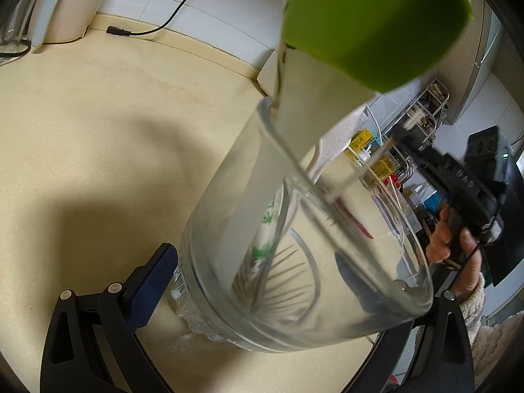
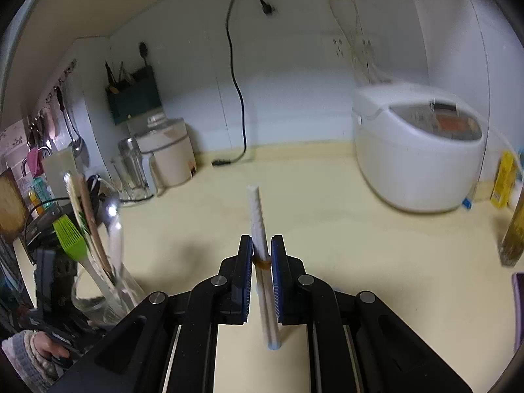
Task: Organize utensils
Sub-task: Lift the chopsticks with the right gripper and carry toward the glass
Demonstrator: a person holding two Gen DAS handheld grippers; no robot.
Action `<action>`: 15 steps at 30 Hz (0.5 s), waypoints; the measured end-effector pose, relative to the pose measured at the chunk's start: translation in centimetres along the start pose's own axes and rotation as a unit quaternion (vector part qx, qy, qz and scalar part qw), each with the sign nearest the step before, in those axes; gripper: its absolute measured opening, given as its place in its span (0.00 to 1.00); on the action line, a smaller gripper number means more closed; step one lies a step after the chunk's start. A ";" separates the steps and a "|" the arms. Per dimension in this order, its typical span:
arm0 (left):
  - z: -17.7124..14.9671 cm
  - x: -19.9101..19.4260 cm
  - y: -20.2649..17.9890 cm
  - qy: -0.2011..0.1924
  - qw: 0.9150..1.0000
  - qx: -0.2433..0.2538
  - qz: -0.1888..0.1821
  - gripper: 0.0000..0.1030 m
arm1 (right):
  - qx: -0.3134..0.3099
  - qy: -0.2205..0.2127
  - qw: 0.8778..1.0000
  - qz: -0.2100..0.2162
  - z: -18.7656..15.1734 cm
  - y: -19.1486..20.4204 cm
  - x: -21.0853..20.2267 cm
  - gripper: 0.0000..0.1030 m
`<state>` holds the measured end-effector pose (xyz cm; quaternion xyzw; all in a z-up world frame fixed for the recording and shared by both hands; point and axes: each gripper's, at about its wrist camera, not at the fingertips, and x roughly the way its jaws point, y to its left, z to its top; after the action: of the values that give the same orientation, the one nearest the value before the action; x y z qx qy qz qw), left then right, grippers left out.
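My left gripper (image 1: 253,252) is shut on a clear glass jar (image 1: 294,229) that stands on the cream counter (image 1: 98,131), one blue pad (image 1: 150,281) pressed on its left wall and the other visible through the glass. The jar holds a green silicone brush (image 1: 376,23), wooden sticks and a white utensil with green print. In the right wrist view the same jar (image 2: 98,294) and brush (image 2: 68,235) are at the lower left. My right gripper (image 2: 262,239) is shut on a thin white pair of chopsticks (image 2: 257,216) bound by a brown band, held upright above the counter.
A white rice cooker (image 2: 419,147) sits at the back right, a cream pot (image 2: 167,154) and empty glass jars (image 2: 131,170) at the back left. A black power cord (image 2: 235,98) hangs down the wall. A yellow box (image 2: 504,180) and a bottle (image 2: 515,229) stand far right.
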<state>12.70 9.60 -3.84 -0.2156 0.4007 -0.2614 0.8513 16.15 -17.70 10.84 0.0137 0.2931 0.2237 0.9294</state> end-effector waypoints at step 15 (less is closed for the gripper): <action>0.0 0.0 0.0 0.000 1.000 0.000 0.000 0.97 | -0.024 -0.087 0.985 0.147 7.2 6.7 -6.1 0.11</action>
<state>12.70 9.59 -3.85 -0.2155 0.4007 -0.2614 0.8512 12.97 -13.47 21.17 0.0537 0.2005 0.3629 0.9084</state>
